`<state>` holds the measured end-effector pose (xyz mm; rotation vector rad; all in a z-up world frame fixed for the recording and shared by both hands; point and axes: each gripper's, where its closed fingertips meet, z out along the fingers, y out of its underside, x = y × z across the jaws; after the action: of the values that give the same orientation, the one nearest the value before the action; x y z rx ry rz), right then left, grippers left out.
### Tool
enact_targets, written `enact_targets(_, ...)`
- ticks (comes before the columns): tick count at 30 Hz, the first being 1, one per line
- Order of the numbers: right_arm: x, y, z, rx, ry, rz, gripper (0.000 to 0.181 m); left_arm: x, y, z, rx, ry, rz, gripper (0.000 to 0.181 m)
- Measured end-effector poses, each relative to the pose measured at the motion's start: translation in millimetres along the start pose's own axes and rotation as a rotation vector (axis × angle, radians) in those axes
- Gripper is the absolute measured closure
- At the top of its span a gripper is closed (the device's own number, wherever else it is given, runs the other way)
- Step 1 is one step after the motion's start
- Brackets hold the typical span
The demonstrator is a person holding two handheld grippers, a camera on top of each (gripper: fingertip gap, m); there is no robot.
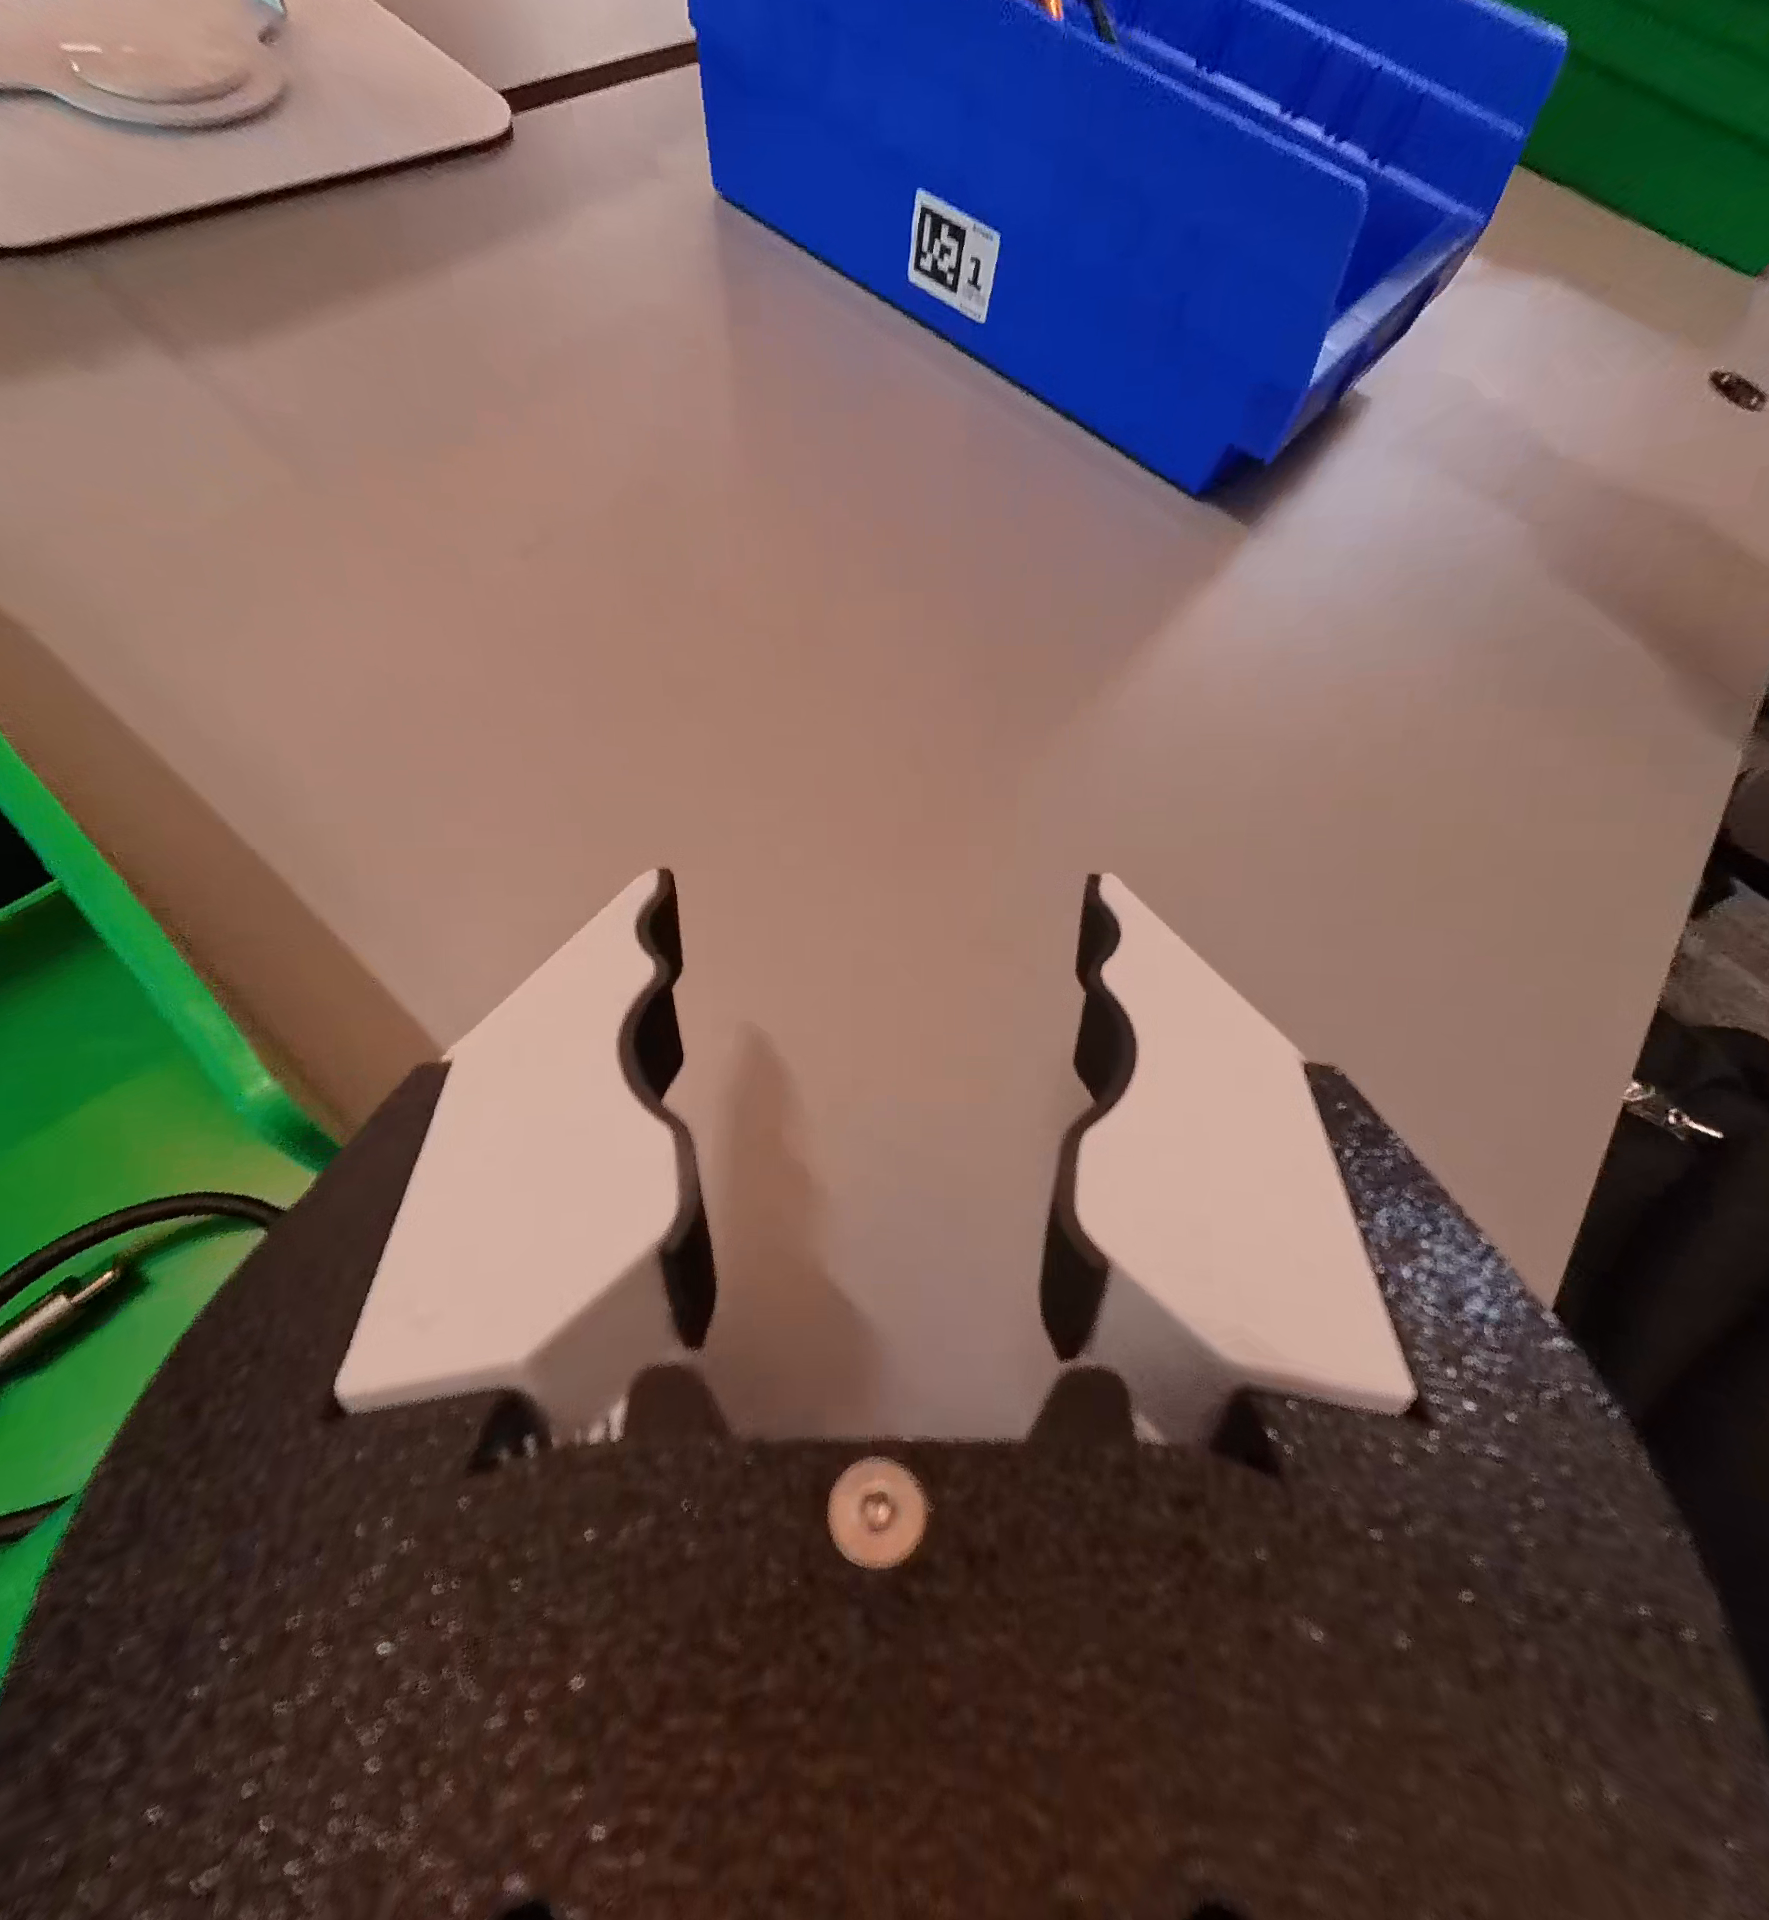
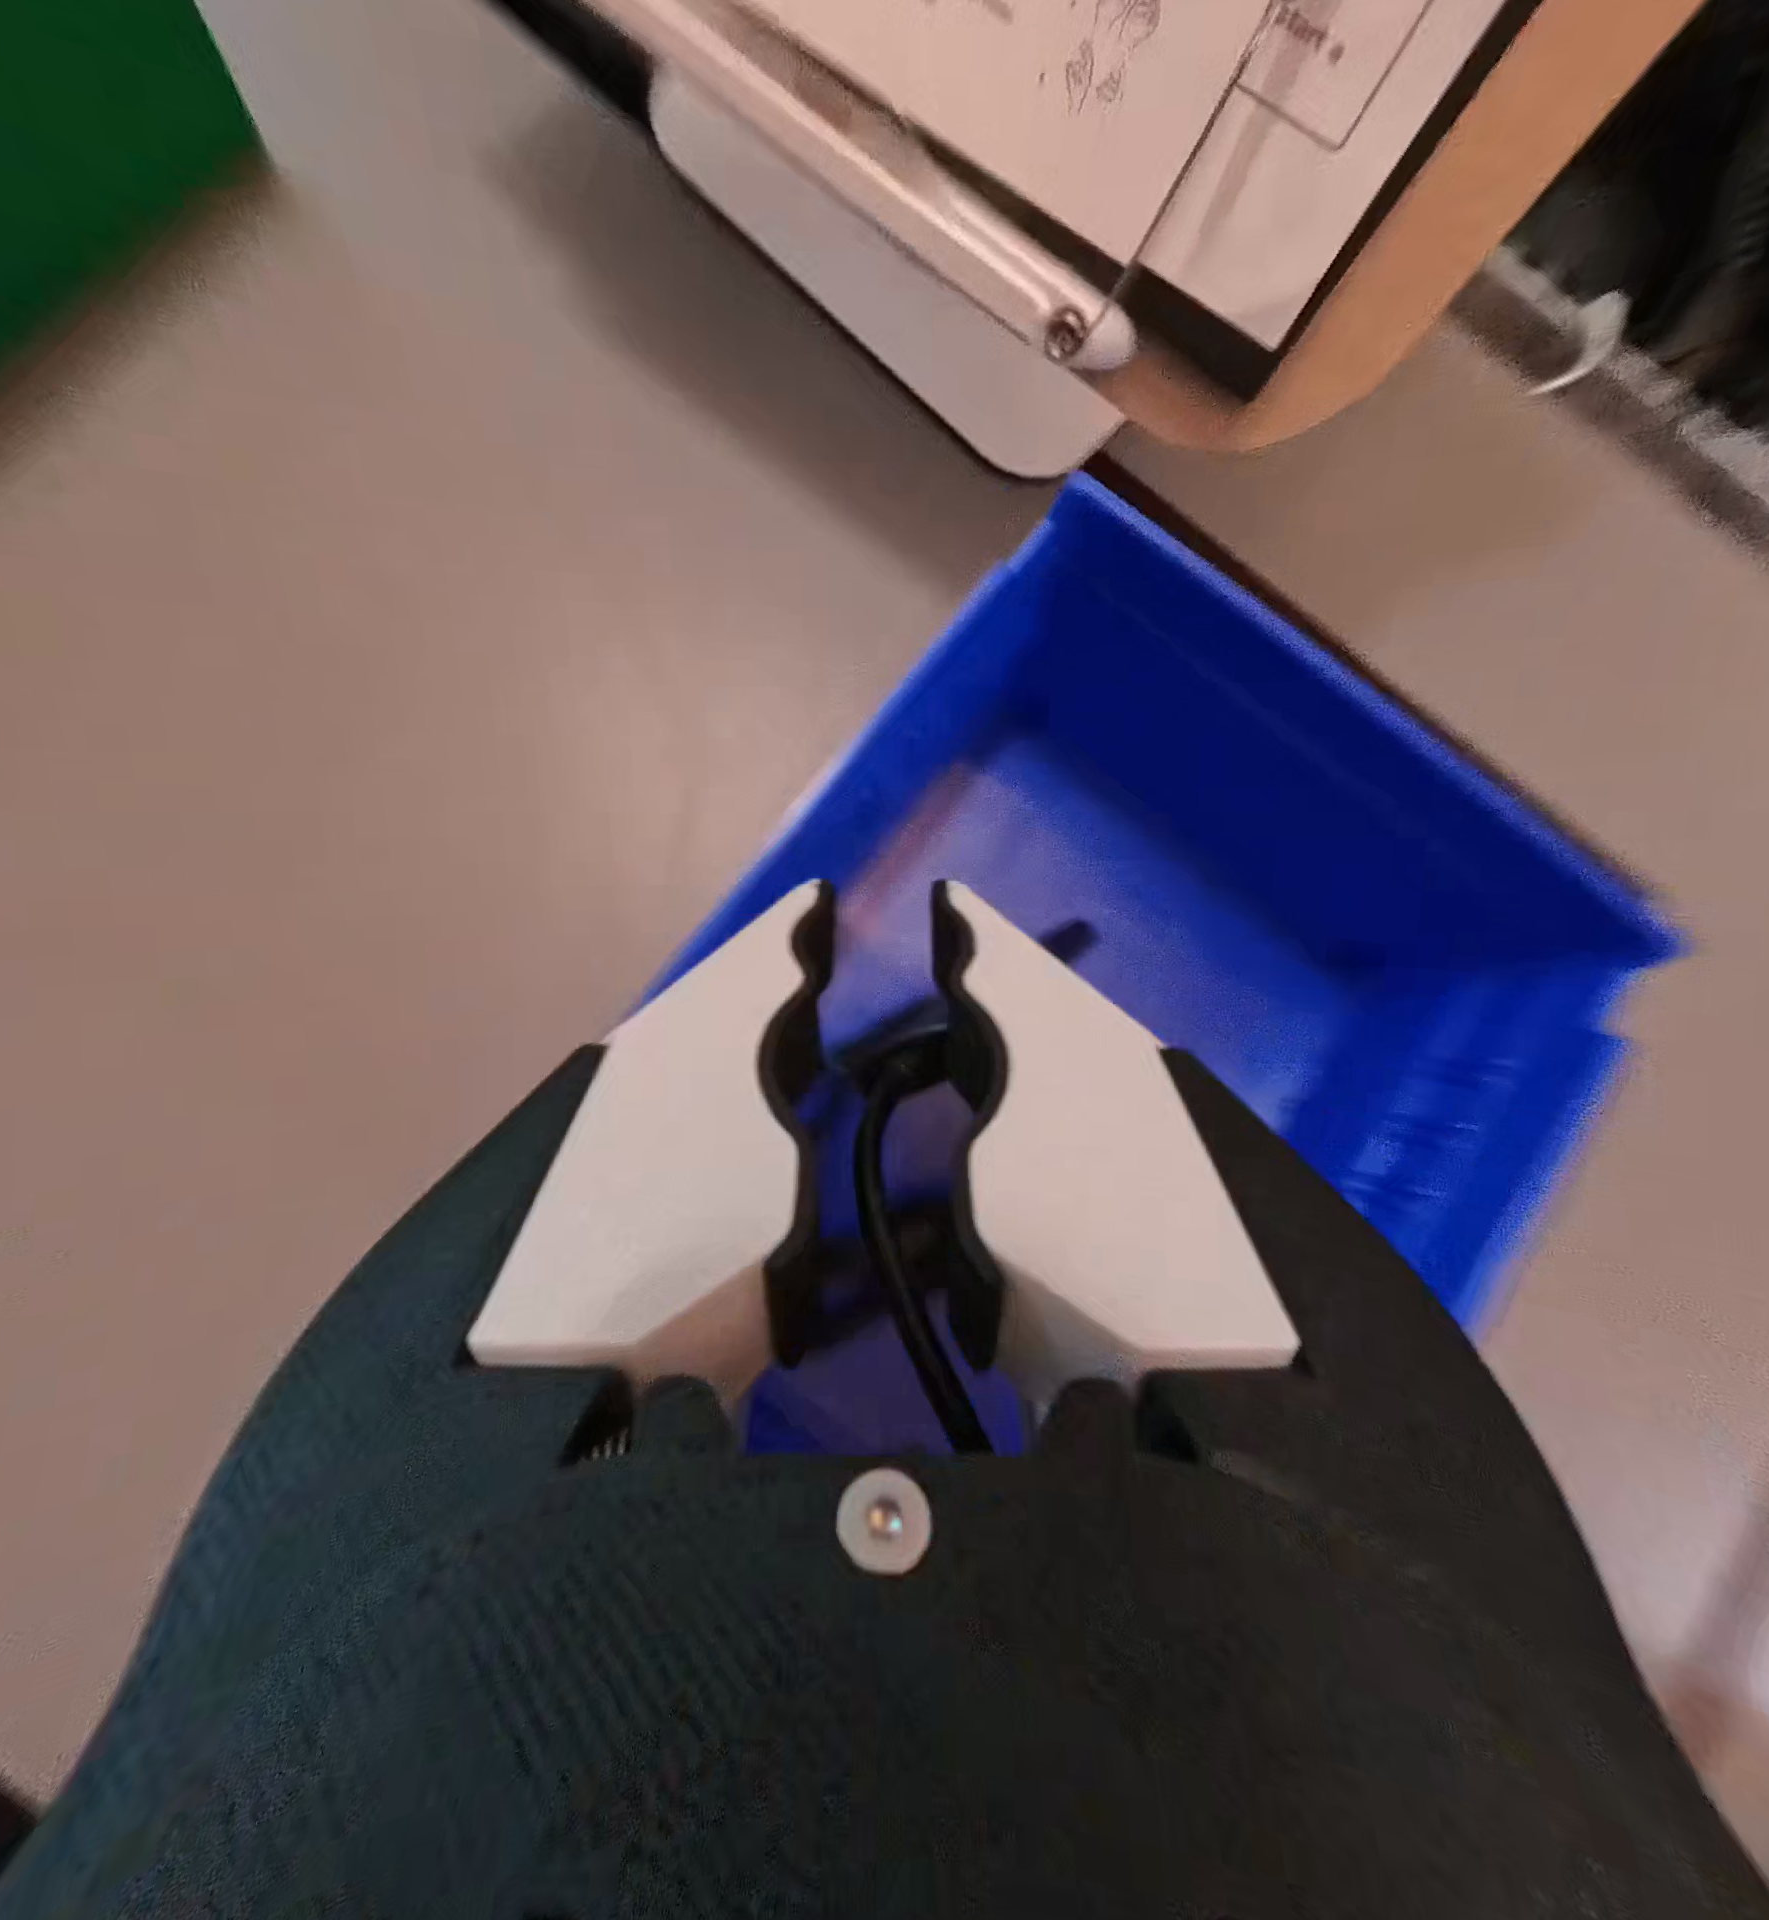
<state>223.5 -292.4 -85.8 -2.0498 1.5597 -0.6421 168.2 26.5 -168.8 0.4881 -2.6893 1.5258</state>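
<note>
The left gripper (image 1: 880,1117) is held open above the bare table (image 1: 651,623), well short of the blue bin (image 1: 1067,208).

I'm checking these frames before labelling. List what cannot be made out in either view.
- Blue bin contents, left wrist view: its near wall hides the inside.
- Black cable, right wrist view: its lower end runs behind the right gripper body; whether the fingers pinch its round head is unclear.
- Bin floor, right wrist view: motion blur smears a small dark item.
- Clear glass object, left wrist view: cut off by the top edge.
- Left gripper: plainly open, holding nothing.
</note>
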Motion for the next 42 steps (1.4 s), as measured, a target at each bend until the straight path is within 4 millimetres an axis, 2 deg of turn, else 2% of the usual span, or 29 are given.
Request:
enact_targets(1, -4, -6, 2, 0.056, -0.064, 0.106, 0.167, -1, 1, 1, -0.008, -0.005, 0.005, 0.106)
enact_targets(4, -13, -30, -1, 0.275, -0.241, 0.347, 0.171, -2, 3, 1, -0.014, -0.006, 0.010, 0.106)
enact_targets(6, -9, -24, 1, 0.297, -0.274, 0.400, 0.174, -3, 4, 2, -0.015, 0.000, -0.002, 0.106)
enact_targets(7, -3, -14, 5, 0.262, -0.236, 0.397, 0.165, -3, 5, 2, -0.015, 0.004, -0.008, 0.106)
enact_targets(10, 10, 15, 3, 0.147, -0.138, 0.297, 0.136, -2, 7, 1, -0.024, 0.006, -0.004, 0.106)
enact_targets(13, 0, 29, -16, 0.096, -0.171, 0.158, 0.116, -5, 7, -1, -0.030, -0.007, 0.005, 0.106)
enact_targets(16, -5, 36, -37, 0.093, -0.144, 0.022, 0.111, -5, 6, -2, -0.022, -0.001, -0.009, 0.106)
enact_targets(18, 5, 38, -50, 0.105, -0.052, -0.037, 0.114, -2, 6, 0, -0.024, 0.007, -0.012, 0.106)
enact_targets(20, 17, 36, -61, 0.138, 0.055, -0.071, 0.131, 0, 6, 1, -0.030, 0.004, -0.002, 0.107)
enact_targets(21, 21, 36, -64, 0.154, 0.092, -0.093, 0.131, 1, 6, 2, -0.032, 0.001, 0.005, 0.107)
enact_targets(24, 36, 47, -64, 0.110, 0.218, -0.157, 0.154, 4, 6, 4, -0.038, 0.004, 0.013, 0.107)
enact_targets(26, 41, 56, -61, 0.060, 0.275, -0.216, 0.155, 6, 6, 6, -0.044, 0.006, 0.015, 0.107)
enact_targets(30, 53, 55, -60, 0.057, 0.393, -0.252, 0.146, 9, 8, 7, -0.053, 0.007, 0.025, 0.107)
enact_targets(32, 44, 54, -52, 0.067, 0.344, -0.234, 0.144, 8, 8, 8, -0.054, 0.006, 0.026, 0.107)
enact_targets(36, 25, 42, -29, 0.104, 0.324, -0.290, 0.143, 7, 9, 9, -0.058, 0.011, 0.016, 0.108)
enact_targets(38, 15, 19, -19, 0.190, 0.328, -0.286, 0.142, 8, 10, 11, -0.062, 0.015, 0.013, 0.108)
enact_targets(42, -9, -38, 7, 0.360, 0.208, -0.119, 0.132, 12, 14, 16, -0.084, 0.025, 0.026, 0.109)
